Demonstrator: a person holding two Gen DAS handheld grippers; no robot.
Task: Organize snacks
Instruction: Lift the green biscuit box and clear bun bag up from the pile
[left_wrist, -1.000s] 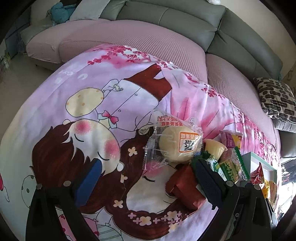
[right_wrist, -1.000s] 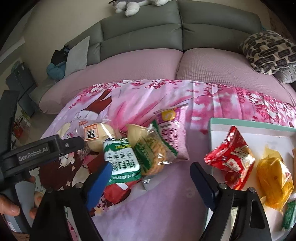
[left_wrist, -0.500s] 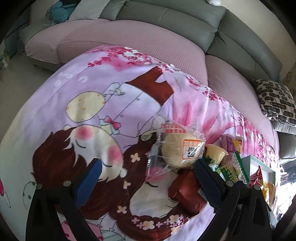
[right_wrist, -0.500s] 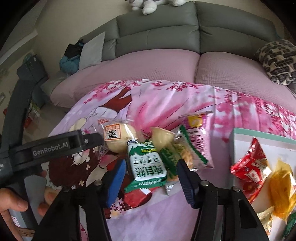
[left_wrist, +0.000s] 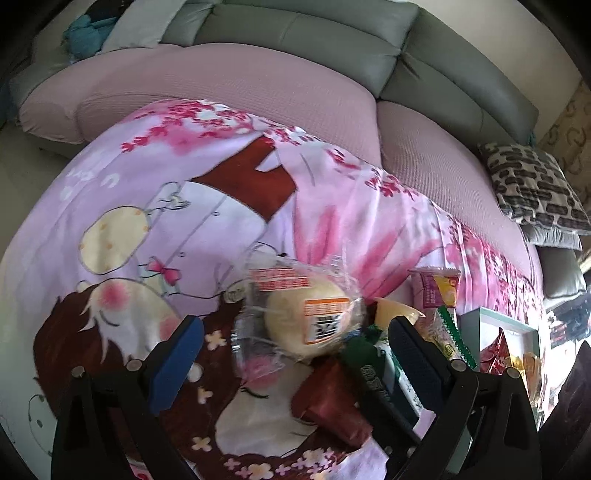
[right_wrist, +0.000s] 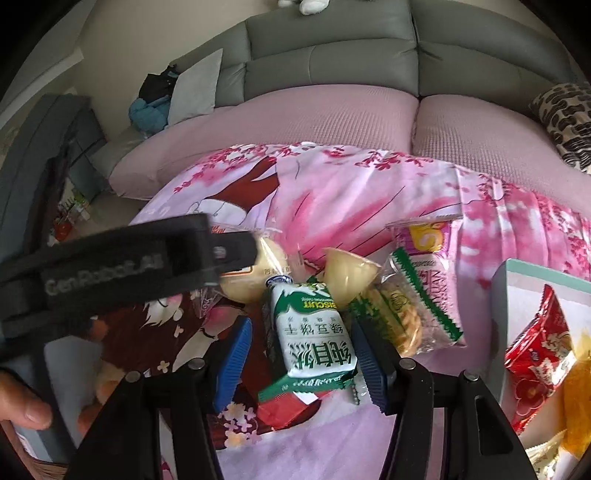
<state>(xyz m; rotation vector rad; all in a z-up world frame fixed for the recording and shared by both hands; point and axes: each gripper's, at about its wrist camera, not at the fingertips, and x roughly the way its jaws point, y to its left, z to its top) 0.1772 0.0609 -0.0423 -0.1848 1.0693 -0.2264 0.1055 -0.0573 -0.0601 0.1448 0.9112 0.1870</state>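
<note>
Where snacks lie: cartoon-print cloth (left_wrist: 155, 206), sofa (left_wrist: 295, 33).

The black arm of the left gripper (right_wrist: 122, 273) bore a blurred "GenRobot.AI". The green-and-white packet (right_wrist: 314, 332) read "BISCUIT" above large Chinese characters. The purple packet (right_wrist: 428, 258) carried lettering too small to read.

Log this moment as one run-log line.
right claw: closing around green biscuit pack, grip unconfirmed | left claw: open near wrapped bun | tray: holds red packet
</note>
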